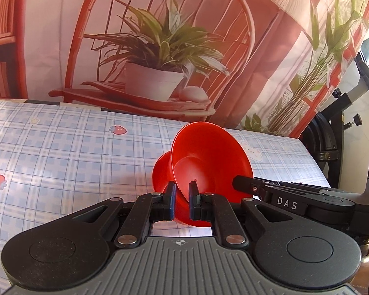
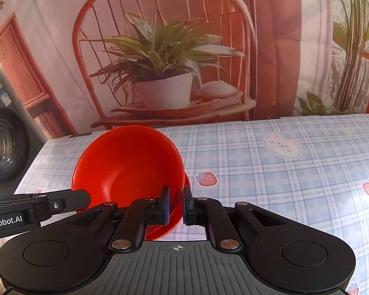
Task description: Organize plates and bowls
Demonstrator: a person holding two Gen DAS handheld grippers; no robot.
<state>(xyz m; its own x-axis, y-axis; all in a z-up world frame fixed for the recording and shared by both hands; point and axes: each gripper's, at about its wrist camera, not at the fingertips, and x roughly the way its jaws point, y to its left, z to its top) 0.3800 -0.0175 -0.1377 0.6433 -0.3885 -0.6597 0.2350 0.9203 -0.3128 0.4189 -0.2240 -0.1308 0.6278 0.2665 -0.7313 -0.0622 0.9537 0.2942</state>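
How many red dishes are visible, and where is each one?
2. A red bowl is gripped at its rim by the left gripper and the right gripper. A second red dish, partly hidden, sits beneath it. More may be out of view.

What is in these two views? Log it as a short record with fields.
surface: table under a blue plaid cloth printed with strawberries and bears
held item: red bowl, tilted, off the cloth; a second red piece sits right behind it, type unclear
left gripper: shut on the bowl's rim
right gripper: shut on the opposite side of the rim
backdrop: printed curtain showing a chair and a potted plant
other: washing machine at the left edge of the right wrist view
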